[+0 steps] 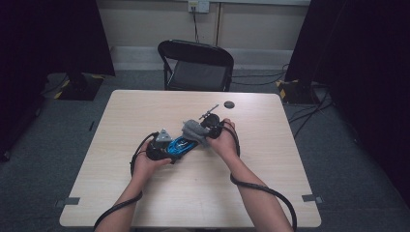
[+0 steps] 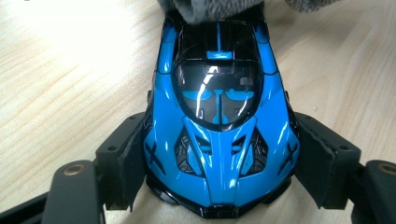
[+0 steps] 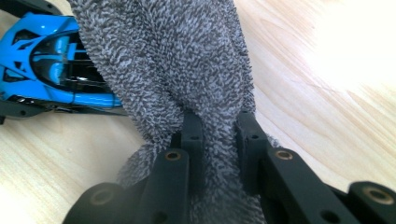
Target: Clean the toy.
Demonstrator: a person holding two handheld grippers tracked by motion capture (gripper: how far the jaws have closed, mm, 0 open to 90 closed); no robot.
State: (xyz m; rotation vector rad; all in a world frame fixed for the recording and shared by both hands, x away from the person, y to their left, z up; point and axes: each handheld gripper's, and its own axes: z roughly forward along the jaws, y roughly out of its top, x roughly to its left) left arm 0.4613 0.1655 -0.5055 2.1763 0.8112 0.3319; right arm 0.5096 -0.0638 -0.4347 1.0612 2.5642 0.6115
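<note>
Clamping the blue toy car point(image 2: 219, 126) by its 2 flanks at lower centre of the left gripper view, my left gripper point(image 2: 219, 186) steadies it on the table point(image 1: 203, 193). My right gripper point(image 3: 219, 140) pinches the grey cloth point(image 3: 173, 60) draped over the car's far end. Pushing hard there could, I judge, slide the car from the pads, or the cloth could slip free.

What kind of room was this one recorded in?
Probably a lab or studio set up for recording: a lone wooden table on grey carpet, black curtains at both sides, and a folding chair by cables.
</note>
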